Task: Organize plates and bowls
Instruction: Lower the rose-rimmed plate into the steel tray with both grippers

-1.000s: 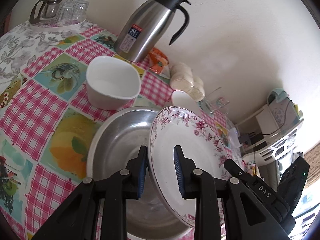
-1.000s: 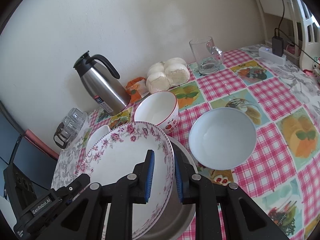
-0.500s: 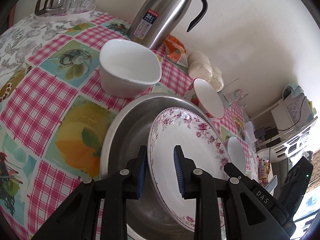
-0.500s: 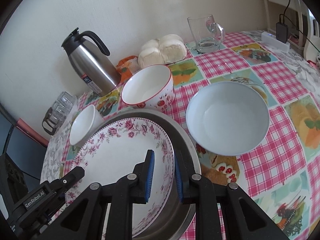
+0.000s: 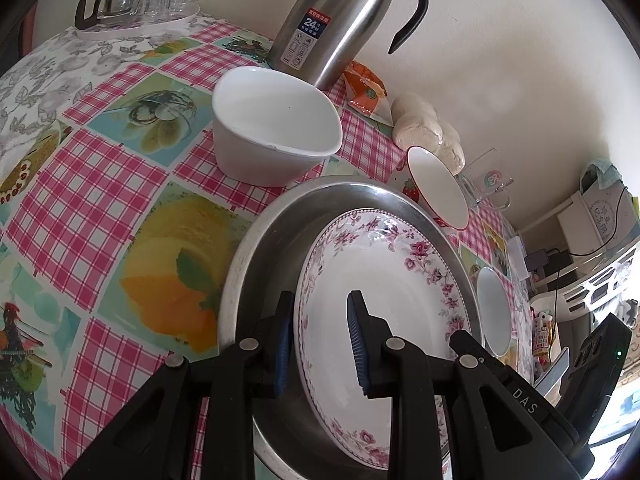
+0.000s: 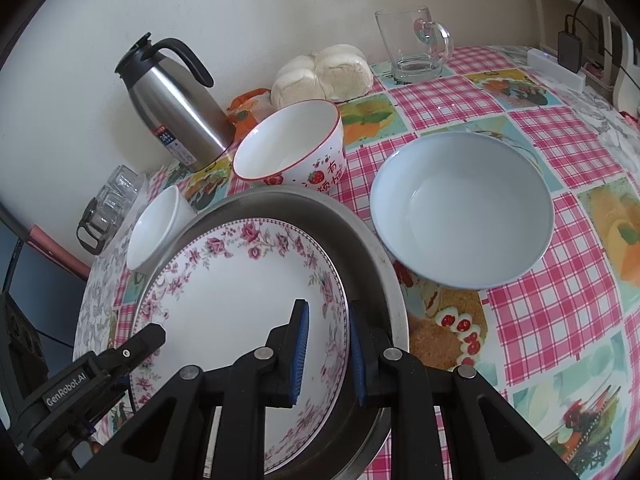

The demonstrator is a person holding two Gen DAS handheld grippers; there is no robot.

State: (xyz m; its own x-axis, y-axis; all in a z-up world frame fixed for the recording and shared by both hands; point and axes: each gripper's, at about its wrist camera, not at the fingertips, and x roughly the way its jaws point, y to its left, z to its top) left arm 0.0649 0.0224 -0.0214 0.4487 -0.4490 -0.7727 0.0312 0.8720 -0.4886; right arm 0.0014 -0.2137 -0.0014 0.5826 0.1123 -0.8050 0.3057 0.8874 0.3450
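A white plate with a pink floral rim lies low inside a large steel basin. My left gripper straddles the plate's left rim with a clear gap on the inner side. My right gripper straddles the plate's right rim, its pads close to it. A white cup-shaped bowl, a strawberry-print bowl and a wide pale-blue bowl stand on the checked tablecloth around the basin.
A steel thermos jug stands by the wall, with an orange packet and bagged buns beside it. A glass mug is at the back right. A tray of glasses sits far left.
Both grippers have lowered the plate from tilted above the basin down into it. The left jaws now stand wider apart than before.
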